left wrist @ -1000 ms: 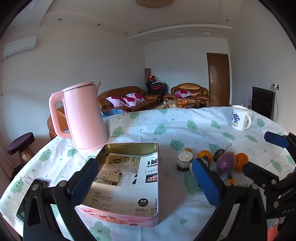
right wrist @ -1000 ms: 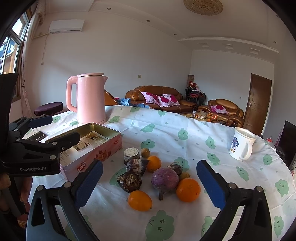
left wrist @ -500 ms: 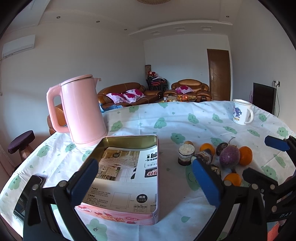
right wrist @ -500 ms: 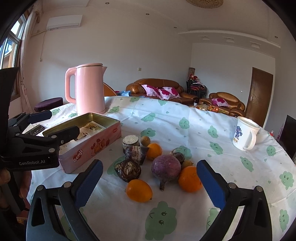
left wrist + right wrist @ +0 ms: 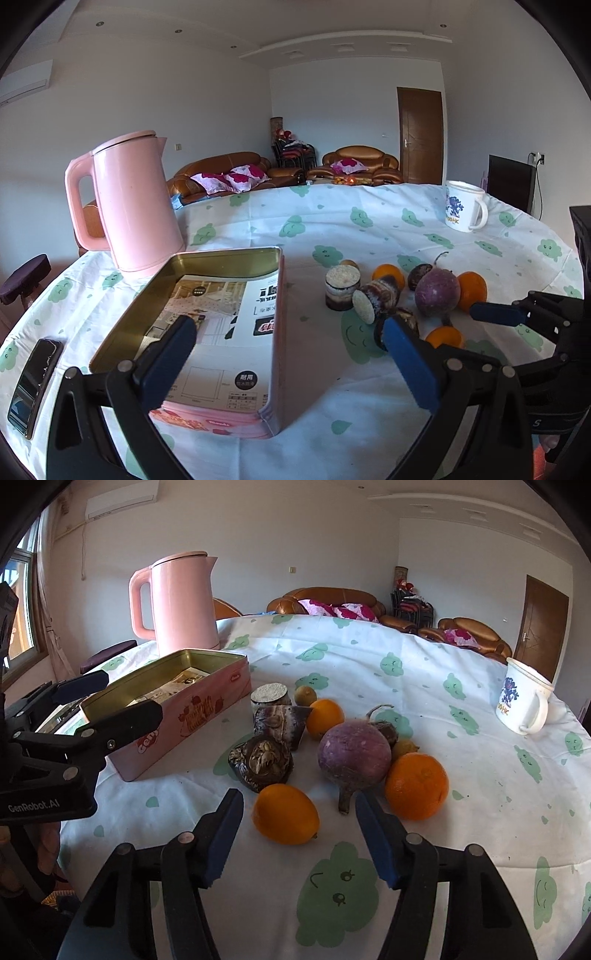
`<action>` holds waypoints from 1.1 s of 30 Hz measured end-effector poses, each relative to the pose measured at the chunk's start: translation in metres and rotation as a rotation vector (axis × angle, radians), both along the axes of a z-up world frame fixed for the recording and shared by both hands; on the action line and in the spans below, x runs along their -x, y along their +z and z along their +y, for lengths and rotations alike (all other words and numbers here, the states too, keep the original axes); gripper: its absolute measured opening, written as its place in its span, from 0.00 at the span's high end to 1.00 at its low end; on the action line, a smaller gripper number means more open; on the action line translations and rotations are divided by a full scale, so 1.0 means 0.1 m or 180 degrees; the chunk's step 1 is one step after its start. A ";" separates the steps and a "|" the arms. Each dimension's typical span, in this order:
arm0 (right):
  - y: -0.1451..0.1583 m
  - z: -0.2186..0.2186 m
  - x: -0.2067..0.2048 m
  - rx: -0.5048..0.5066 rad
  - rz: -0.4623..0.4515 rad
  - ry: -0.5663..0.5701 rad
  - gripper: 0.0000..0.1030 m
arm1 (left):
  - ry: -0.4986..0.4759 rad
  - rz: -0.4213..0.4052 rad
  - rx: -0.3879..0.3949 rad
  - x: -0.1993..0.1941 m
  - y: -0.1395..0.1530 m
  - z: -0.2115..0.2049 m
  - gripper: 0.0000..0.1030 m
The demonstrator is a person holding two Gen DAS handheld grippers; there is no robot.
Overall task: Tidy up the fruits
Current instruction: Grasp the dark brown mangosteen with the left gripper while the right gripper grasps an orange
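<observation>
Several fruits and roots lie in a cluster on the cloud-print cloth. Nearest me is an oval orange (image 5: 286,814), with a purple round root (image 5: 354,757) and a second orange (image 5: 417,786) behind it. Dark taro chunks (image 5: 262,762) lie to the left, and a third orange (image 5: 325,718) sits further back. My right gripper (image 5: 297,810) hovers just short of the oval orange. Its jaws are closing, and its blue pads stand apart from the fruit on either side. My left gripper (image 5: 288,328) is open over the near right side of the pink tin (image 5: 225,254), which holds a printed sheet.
A pink kettle (image 5: 136,199) stands behind the tin. A white mug (image 5: 522,701) sits at the far right of the table. A phone (image 5: 33,376) lies by the left table edge. Sofas and a brown door stand beyond the table.
The right gripper has dropped toward the fruit cluster and tipped downward, and its jaws have narrowed from wide open. The left gripper has sunk slightly toward the tin and stays open.
</observation>
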State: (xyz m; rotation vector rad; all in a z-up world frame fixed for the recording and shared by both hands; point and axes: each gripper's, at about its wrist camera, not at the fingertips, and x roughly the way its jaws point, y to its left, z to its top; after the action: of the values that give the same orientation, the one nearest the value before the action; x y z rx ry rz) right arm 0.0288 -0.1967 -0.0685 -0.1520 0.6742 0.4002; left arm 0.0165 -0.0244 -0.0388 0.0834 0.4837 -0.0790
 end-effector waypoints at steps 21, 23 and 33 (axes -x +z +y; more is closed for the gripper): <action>0.03 -0.20 -0.02 -0.0030 -0.0120 -0.0269 0.59 | -0.0445 0.0234 -0.0012 -0.10 -0.07 -0.34 0.12; 0.05 -0.30 -0.04 -0.0093 -0.0128 -0.0361 0.59 | -0.0517 0.0321 -0.0011 -0.16 -0.09 -0.42 0.17; 0.07 -0.41 -0.01 -0.0152 -0.0223 -0.0436 0.59 | -0.0759 0.0842 -0.0028 -0.51 -0.25 -0.69 0.39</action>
State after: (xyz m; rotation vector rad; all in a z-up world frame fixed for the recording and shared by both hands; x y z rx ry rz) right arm 0.0301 -0.2374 -0.0618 -0.0737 0.6018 0.2778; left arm 0.0673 -0.0935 -0.0633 0.1401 0.7370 -0.3245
